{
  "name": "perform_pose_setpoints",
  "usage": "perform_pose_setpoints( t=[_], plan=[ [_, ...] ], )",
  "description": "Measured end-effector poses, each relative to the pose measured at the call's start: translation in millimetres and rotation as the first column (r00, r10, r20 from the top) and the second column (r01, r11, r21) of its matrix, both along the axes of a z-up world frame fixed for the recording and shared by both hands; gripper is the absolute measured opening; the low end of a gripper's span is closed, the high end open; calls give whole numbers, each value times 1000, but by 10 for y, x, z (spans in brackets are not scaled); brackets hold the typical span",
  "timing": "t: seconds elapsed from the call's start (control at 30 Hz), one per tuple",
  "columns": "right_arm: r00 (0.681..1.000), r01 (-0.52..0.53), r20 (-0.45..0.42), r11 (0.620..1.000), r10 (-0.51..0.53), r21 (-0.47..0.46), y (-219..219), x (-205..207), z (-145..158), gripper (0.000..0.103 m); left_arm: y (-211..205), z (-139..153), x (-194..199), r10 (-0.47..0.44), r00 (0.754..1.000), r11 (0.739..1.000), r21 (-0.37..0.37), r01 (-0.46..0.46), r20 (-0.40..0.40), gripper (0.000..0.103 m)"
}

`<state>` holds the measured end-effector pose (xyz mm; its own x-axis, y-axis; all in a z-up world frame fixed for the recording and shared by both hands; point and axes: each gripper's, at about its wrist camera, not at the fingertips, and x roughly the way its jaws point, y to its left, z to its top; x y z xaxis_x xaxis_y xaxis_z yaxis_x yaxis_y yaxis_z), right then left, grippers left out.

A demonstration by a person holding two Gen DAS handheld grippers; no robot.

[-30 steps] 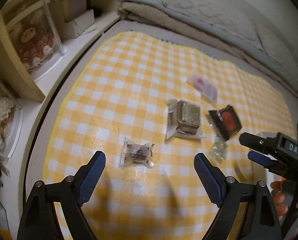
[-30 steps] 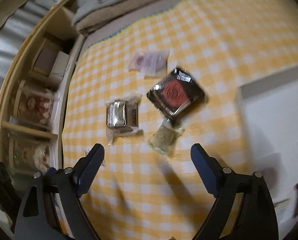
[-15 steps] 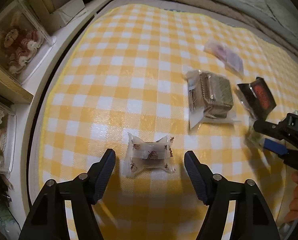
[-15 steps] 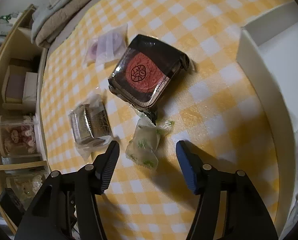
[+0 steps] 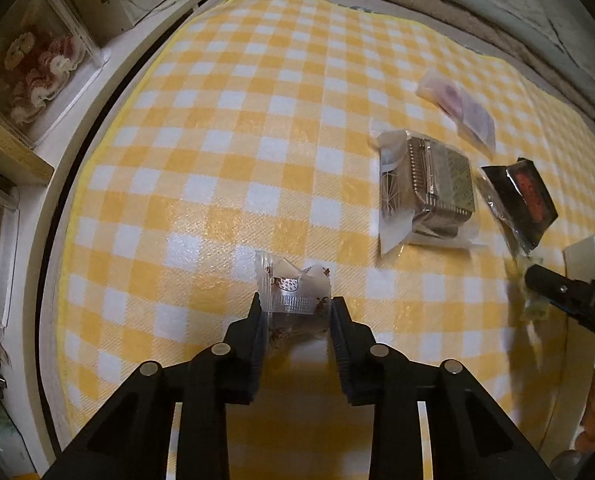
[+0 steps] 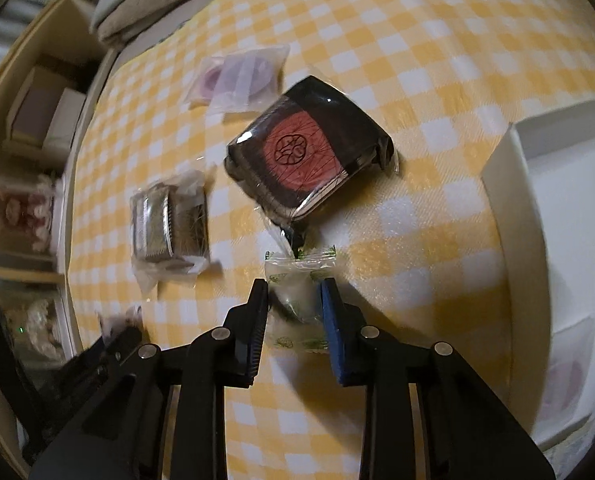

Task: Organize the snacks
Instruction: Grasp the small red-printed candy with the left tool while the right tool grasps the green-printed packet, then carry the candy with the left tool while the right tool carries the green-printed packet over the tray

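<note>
Two grippers worked over a yellow checked cloth beside shelves and folded bedding. The left gripper had its fingers clamped on a clear-wrapped sweet; the right gripper pinched a green-printed candy. A white box was cut off at the frame edge.

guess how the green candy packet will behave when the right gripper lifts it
The green packet looks small and thin, so it is probably very light. Its clear crinkly wrapper ends stick out past the right gripper, so they will likely flop. The glossy film may slip if only the wrapper is pinched.
</note>
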<state>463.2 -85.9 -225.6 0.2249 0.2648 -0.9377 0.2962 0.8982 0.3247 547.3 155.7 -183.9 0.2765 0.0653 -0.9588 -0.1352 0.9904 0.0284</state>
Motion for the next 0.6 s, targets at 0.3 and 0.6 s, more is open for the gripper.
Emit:
perform_pose_setpoints(
  t=[0.3,0.6],
  plan=[
    [980,-141,126,986,151,-86,85,-77,388,27,26,473,-233,61,989,998,-40,-56,132,28],
    [909,-231,299,949,289,-215,126,-260,942,27,-140,1046,-625,51,959,996,-81,-30,279,27]
  ],
)
